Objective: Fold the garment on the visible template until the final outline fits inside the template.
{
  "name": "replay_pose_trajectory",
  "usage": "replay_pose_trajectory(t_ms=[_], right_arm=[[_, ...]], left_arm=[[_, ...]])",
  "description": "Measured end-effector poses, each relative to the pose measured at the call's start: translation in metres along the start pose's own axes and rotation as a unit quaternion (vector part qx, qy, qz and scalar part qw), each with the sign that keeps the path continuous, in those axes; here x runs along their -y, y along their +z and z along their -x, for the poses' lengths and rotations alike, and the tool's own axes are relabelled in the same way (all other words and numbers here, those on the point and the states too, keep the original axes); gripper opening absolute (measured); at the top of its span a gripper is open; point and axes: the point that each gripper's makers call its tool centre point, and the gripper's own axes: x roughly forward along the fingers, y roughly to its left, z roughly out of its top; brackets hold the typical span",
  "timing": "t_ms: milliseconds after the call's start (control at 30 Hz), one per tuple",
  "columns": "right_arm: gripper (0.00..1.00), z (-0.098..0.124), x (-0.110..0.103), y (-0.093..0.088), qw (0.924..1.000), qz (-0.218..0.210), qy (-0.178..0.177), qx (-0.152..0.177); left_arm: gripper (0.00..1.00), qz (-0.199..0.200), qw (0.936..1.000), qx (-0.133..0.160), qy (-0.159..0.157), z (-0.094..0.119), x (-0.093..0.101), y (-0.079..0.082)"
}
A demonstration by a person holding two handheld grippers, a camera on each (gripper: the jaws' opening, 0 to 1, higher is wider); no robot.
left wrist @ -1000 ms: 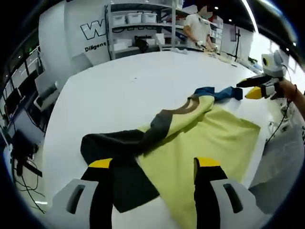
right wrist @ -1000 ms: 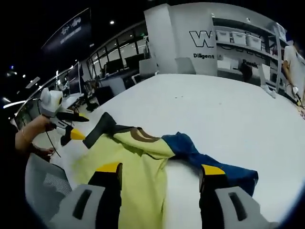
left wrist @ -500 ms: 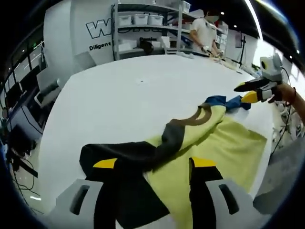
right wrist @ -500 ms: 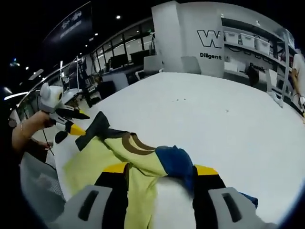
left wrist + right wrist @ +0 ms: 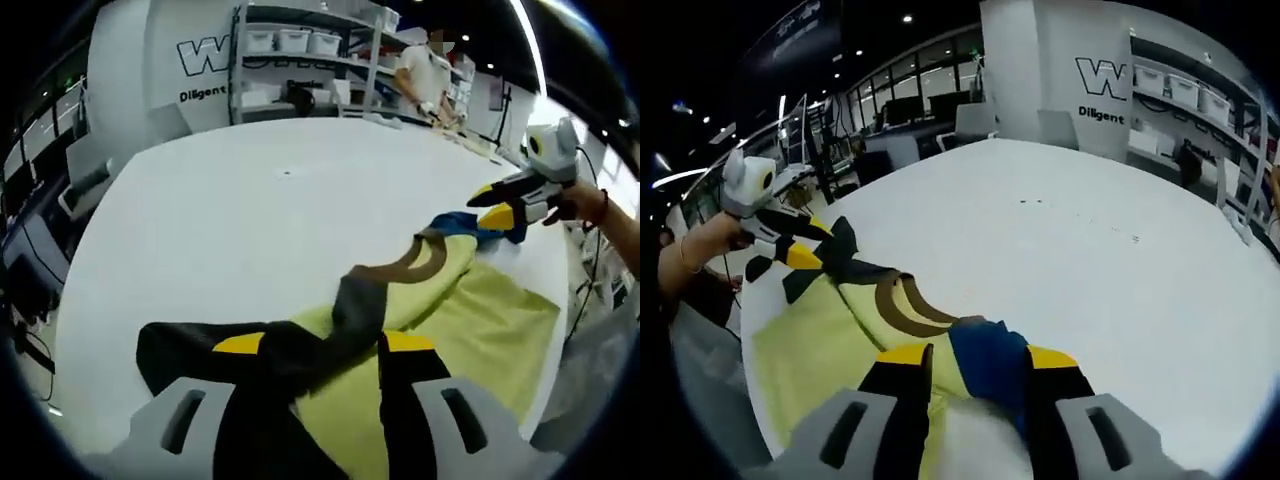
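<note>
A: Spanning the white table [image 5: 240,200], a yellow garment [image 5: 470,320] lies spread, not yet folded; where do the tools stand?

B: At the left end, the left gripper [image 5: 322,345] has its jaws straddling the dark sleeve [image 5: 215,345], apparently pinching it, though contact is not certain. A brown curved stripe [image 5: 410,262] crosses the middle. At the far end, the right gripper [image 5: 497,205] meets the blue sleeve [image 5: 462,222].

A: And from the other side?

B: In the right gripper view, the left gripper [image 5: 792,240] grips the dark sleeve [image 5: 840,245] at left; the right gripper [image 5: 978,355] has jaws narrowed around the blue sleeve [image 5: 990,360].

A: Progress?

B: Judged early: both sleeves seized, no fold laid. No template outline can be made out, so every fold and the fitting remain.
</note>
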Motion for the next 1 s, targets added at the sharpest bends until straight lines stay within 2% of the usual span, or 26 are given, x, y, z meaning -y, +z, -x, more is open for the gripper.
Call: replay_pose_trajectory(t_ms=[100,233,267,367,600,667,900,1000], right_arm=[[0.25,-0.005,0.001,-0.002,1.0,0.002,0.003,-0.007],[0.19,-0.008,0.004,-0.005,0.9999,0.001,0.003,-0.014],[0.16,-0.009,0.005,-0.006,0.9999,0.001,0.002,-0.015],[0.1,-0.01,0.007,-0.009,0.9997,0.009,0.0,-0.021],[0.03,-0.015,0.016,-0.014,0.9994,0.001,-0.012,-0.033],[0.0,-0.017,0.016,-0.018,0.999,0.012,-0.013,-0.041],[0.0,-0.016,0.016,-0.021,0.9986,0.014,-0.015,-0.048],[0.0,-0.007,0.014,-0.011,0.9988,0.023,-0.023,-0.038]], left_arm=[[0.21,0.006,0.9998,-0.009,-0.015,-0.003,0.004,-0.003],[0.22,0.002,0.9997,-0.018,-0.017,-0.007,0.005,-0.008],[0.19,-0.004,0.9994,-0.031,-0.013,-0.01,0.003,-0.014],[0.12,-0.006,0.9992,-0.038,-0.013,-0.013,0.002,-0.017],[0.03,0.002,0.9984,-0.052,-0.021,-0.018,0.002,-0.023],[0.02,0.006,0.9981,-0.057,-0.02,-0.018,0.002,-0.025],[0.0,0.007,0.9979,-0.062,-0.02,-0.018,0.002,-0.027],[0.0,0.009,0.9987,-0.047,-0.02,-0.012,0.002,-0.019]])
